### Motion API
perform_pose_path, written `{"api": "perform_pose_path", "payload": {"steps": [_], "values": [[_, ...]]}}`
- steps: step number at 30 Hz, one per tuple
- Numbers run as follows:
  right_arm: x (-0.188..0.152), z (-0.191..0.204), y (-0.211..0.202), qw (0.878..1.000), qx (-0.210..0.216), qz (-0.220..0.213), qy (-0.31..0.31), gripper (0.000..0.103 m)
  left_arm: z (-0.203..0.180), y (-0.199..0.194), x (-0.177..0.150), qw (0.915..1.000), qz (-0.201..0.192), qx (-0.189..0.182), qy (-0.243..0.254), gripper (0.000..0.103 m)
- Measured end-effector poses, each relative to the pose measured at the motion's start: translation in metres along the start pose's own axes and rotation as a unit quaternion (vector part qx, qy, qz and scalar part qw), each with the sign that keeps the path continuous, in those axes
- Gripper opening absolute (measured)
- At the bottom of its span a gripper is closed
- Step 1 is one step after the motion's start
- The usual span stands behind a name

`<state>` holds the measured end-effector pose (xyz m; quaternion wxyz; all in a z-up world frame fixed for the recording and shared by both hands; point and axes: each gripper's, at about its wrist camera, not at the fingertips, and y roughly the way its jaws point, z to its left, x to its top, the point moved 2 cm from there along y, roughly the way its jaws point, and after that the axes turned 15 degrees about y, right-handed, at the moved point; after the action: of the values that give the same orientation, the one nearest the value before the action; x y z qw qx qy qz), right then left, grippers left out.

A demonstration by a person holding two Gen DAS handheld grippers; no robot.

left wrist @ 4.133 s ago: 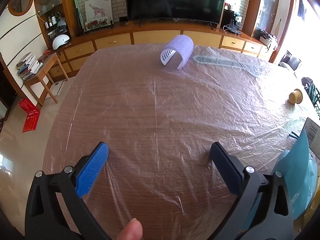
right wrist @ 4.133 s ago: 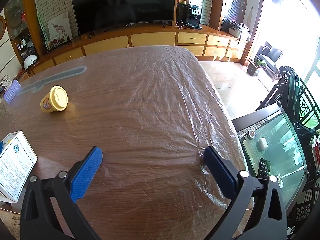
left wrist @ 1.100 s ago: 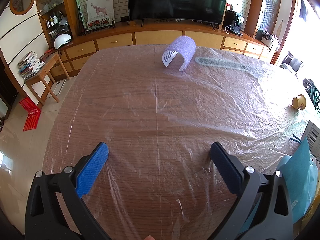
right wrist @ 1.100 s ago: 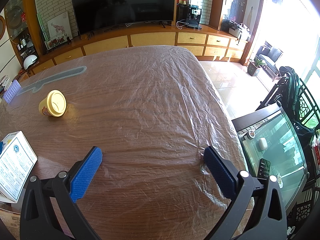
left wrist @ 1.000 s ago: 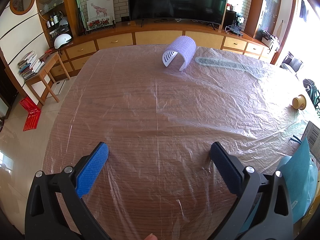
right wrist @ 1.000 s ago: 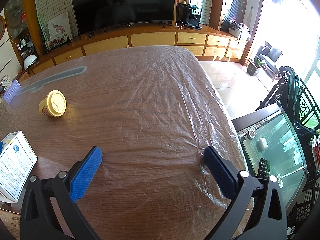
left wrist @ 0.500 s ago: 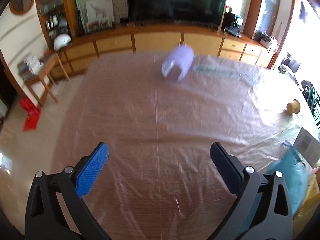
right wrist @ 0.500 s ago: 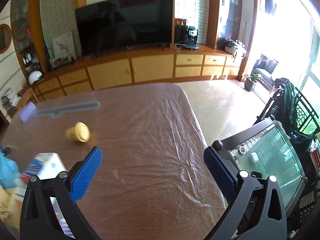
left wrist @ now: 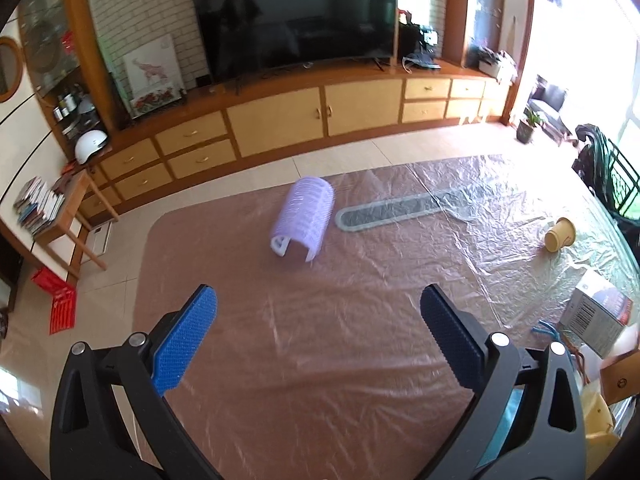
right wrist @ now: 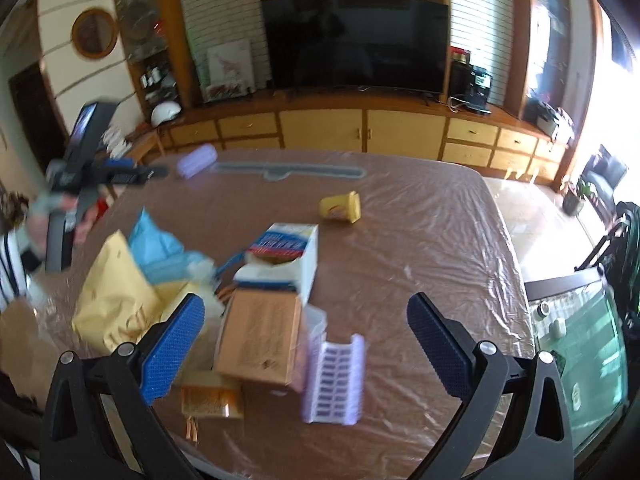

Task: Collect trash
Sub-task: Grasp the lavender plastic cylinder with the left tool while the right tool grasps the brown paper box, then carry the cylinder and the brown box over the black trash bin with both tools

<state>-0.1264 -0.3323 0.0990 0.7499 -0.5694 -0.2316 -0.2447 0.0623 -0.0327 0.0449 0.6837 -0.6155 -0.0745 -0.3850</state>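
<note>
Here, both tools stand spread wide and hold nothing. The left tool [left wrist: 318,316] hangs above the surface [left wrist: 360,380], its blue ribbed pads clear of the crinkled clear plastic sheet [left wrist: 472,216] laid over the brown wood. The right tool [right wrist: 304,324] hangs likewise, open over a heap of trash.

Take the white box [right wrist: 294,254] as the mark. It is cardboard, with a red-and-blue printed top whose writing is too blurred to read; the left view shows a barcode on its side. Just nearer than it lies a flat brown carton [right wrist: 258,340], and beside that, nearer again, a pale lilac ridged plastic tray [right wrist: 334,378] with rows of small slots. Left of the box sits a crumpled yellow bag [right wrist: 116,304] with large letters I cannot make out, and a light blue bag [right wrist: 156,248] bunched against it. Beyond the box, a yellow cup [right wrist: 340,207] lies on its side. Farther off still lies a long grey strip [right wrist: 288,170] under the plastic, and by its left end a lilac bristled arch [left wrist: 303,216], curved like a half-tube. A small orange packet [right wrist: 212,400] lies near the carton's near edge.
</note>
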Motion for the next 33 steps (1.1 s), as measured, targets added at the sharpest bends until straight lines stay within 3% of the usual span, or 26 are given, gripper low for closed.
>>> {"api": "perform_pose_path", "payload": {"steps": [10,13,17,19,23,27,33], "values": [[-0.016,0.014,0.022,0.999,0.009,0.034,0.005,0.098,0.028,0.065,0.03,0.9974,0.06,-0.035,-0.017,0.102],[-0.016,0.012,0.024,0.999,0.013,0.04,0.018,0.091,0.036,0.078,0.034,0.9963,0.062,-0.049,-0.035,0.101],[-0.019,0.009,0.029,0.998,0.021,0.052,0.034,0.082,0.037,0.092,0.035,0.9939,0.074,-0.067,-0.048,0.081],[-0.022,0.01,0.031,0.998,0.022,0.058,0.034,0.075,0.036,0.094,0.035,0.9937,0.077,-0.07,-0.042,0.063],[-0.025,0.01,0.038,0.996,0.024,0.071,0.038,0.054,0.036,0.093,0.034,0.9949,0.074,-0.062,-0.028,0.045],[-0.023,0.008,0.039,0.995,0.037,0.073,0.051,0.046,0.035,0.09,0.029,0.9959,0.072,-0.053,-0.011,0.044],[-0.011,0.003,0.026,0.995,0.049,0.053,0.066,0.046,0.027,0.053,0.017,0.9971,0.028,-0.064,-0.031,0.044]]}}
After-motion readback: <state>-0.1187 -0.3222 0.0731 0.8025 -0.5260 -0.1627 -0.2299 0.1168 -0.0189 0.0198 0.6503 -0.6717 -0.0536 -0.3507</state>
